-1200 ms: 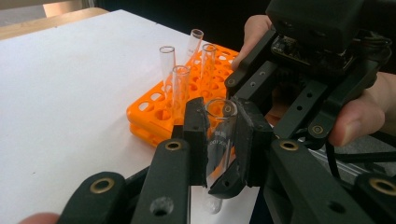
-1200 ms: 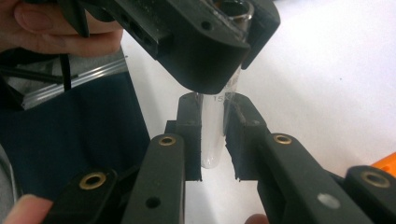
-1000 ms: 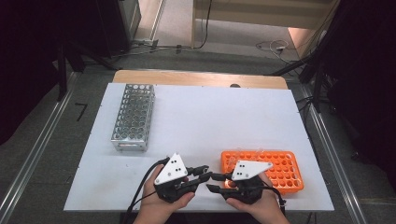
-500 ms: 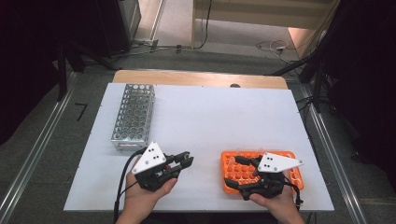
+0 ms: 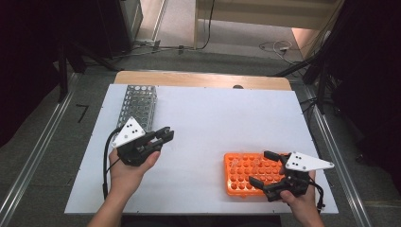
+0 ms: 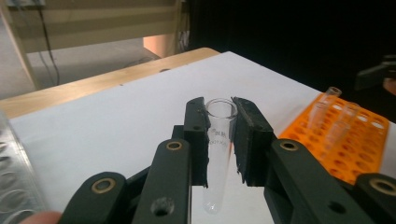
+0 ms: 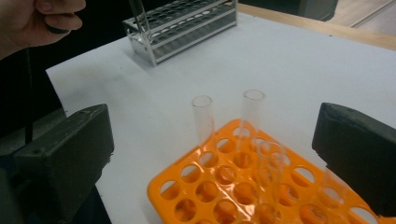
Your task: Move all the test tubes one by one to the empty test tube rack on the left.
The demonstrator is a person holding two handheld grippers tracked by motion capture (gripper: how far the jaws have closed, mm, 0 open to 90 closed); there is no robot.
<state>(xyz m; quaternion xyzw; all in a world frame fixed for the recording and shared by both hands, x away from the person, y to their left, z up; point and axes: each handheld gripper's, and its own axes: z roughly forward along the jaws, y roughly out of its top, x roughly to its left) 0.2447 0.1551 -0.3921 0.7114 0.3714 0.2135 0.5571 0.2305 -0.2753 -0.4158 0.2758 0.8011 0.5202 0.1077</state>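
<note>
Between the jaws of the left claw [image 6: 219, 140] a clear glass tube [image 6: 217, 149] is clamped upright, above the white counter [image 5: 213, 118] near the metal rack [image 5: 138, 101]. Over the orange rack [image 5: 246, 175], the right claw [image 5: 261, 169] has just been opening and stands wide apart, empty.

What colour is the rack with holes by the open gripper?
Bright orange plastic rack, clearest in the right gripper view.

- In the high view, the clear tube in the left gripper [image 5: 163, 137] is too small to tell.
- In the left gripper view, the metal rack [image 6: 14, 179] is cut off by the left edge and blurred.
- In the right gripper view, the orange rack [image 7: 224, 186] is cut off by the bottom edge, and its 2 nearest tubes are blurred.
</note>
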